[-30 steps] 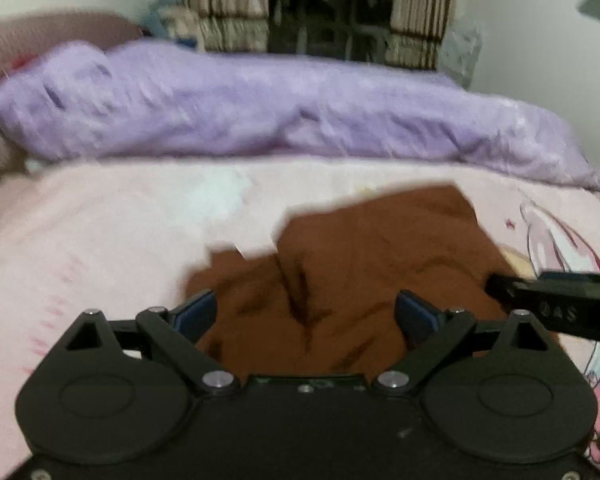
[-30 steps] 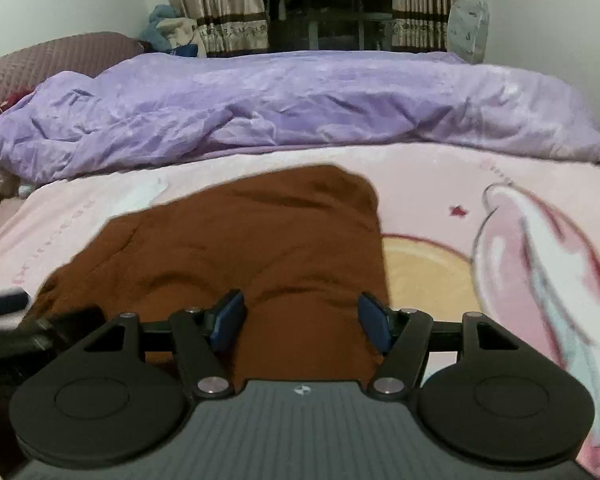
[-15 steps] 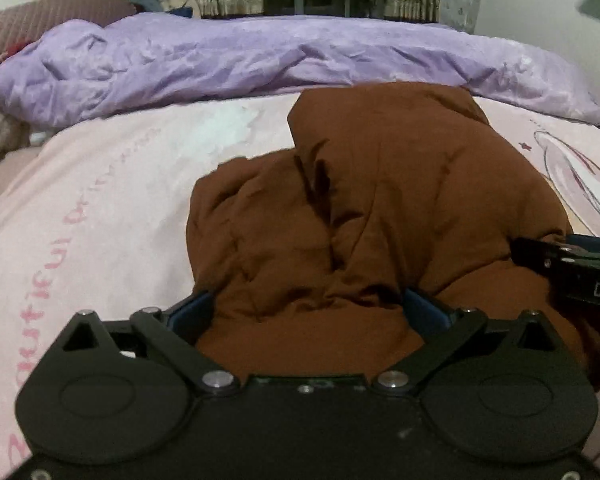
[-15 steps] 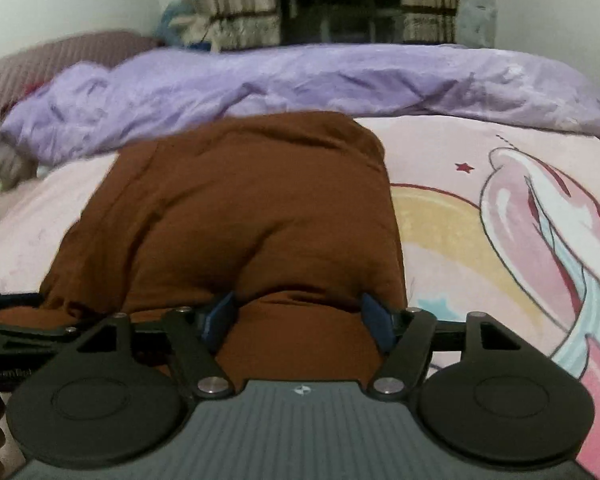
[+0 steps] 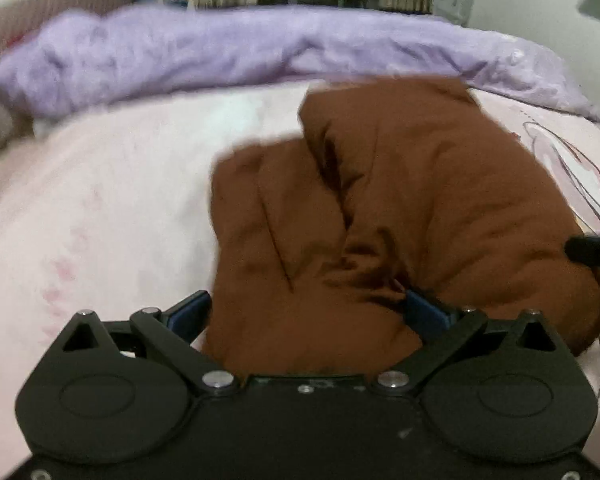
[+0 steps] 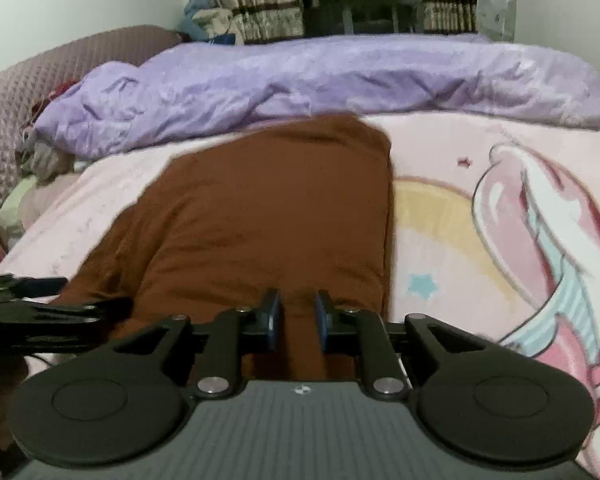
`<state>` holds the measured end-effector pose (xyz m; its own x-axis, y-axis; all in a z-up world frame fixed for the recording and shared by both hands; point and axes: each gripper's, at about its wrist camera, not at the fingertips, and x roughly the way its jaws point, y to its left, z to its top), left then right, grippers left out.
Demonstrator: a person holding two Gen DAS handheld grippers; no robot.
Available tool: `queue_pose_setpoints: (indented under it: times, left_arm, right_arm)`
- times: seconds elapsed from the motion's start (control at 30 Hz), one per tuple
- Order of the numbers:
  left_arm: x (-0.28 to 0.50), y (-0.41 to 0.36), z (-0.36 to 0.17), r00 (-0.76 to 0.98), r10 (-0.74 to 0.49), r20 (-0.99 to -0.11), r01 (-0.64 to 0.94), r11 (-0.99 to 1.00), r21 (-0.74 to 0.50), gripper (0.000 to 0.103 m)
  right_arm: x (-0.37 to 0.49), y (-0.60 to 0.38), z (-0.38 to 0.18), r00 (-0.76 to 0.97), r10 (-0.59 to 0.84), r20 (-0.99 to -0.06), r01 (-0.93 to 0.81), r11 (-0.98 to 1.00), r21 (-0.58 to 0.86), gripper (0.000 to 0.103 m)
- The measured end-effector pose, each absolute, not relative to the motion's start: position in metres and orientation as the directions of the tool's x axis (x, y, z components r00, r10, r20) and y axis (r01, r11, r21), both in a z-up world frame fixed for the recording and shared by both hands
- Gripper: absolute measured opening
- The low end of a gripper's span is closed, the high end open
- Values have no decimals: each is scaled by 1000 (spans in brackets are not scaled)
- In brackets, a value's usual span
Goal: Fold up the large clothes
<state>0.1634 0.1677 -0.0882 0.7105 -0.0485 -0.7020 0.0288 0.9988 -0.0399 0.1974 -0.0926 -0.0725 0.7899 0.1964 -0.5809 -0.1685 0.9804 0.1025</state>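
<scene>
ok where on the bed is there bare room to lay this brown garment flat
Bare pink blanket lies left of the brown garment, below the purple duvet; the unicorn print stretch right of it is open too. The middle is crowded.

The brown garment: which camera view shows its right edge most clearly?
The right wrist view: the brown garment lies sharp, its straight right edge against the pink blanket. The left wrist view shows it blurred and bunched into folds, the right edge partly hidden by the right tool.
</scene>
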Motion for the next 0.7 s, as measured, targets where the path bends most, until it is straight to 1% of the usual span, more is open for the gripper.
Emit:
queue_pose_setpoints:
  times: [0.03, 0.07, 0.17, 0.2, 0.4, 0.47, 0.5, 0.53, 0.57, 0.6, 0.67, 0.7]
  left_arm:
    - [166, 168, -92, 714, -55, -698, 9, 998, -70, 103]
    - [166, 167, -93, 718, -48, -694, -2, 997, -71, 103]
    - [161, 155, -93, 742, 2, -670, -8, 1000, -5, 103]
    - [158, 154, -92, 748, 12, -664, -13, 1000, 4, 103]
    - [150, 158, -85, 748, 17, -663, -27, 1000, -5, 103]
    - [150, 158, -81, 757, 9, -653, -23, 1000, -13, 103]
    - [153, 161, -78, 764, -2, -646, -12, 1000, -17, 103]
    - [154, 165, -73, 774, -21, -633, 1, 1000, -31, 103]
    - [151, 173, -66, 798, -56, -600, 29, 998, -54, 103]
    - [147, 183, -59, 823, -85, -562, 48, 996, -80, 103]
    - [150, 205, -52, 836, -77, -543, 6, 991, -132, 103]
    - [157, 216, -52, 829, -62, -556, -34, 987, -159, 103]
  right_arm:
    - [200, -89, -76, 804, 177, -568, -161, 984, 79, 21]
    - [200, -85, -80, 816, 156, -557, -154, 987, 50, 21]
    - [198, -74, -84, 842, 105, -529, -132, 991, -13, 22]
    - [196, -72, -84, 846, 100, -524, -128, 992, -18, 25]
    - [192, -78, -80, 849, 120, -515, -129, 991, 18, 28]
    - [192, -85, -79, 852, 143, -504, -140, 989, 45, 31]
    - [190, -91, -76, 859, 156, -488, -144, 988, 61, 40]
    - [189, -96, -73, 864, 154, -479, -139, 988, 66, 61]
    - [189, -103, -69, 871, 134, -473, -114, 991, 70, 76]
    - [190, -112, -65, 880, 116, -461, -84, 992, 90, 100]
    - [196, -131, -62, 883, 144, -446, -78, 984, 163, 101]
    - [202, -140, -62, 873, 174, -456, -87, 975, 205, 101]
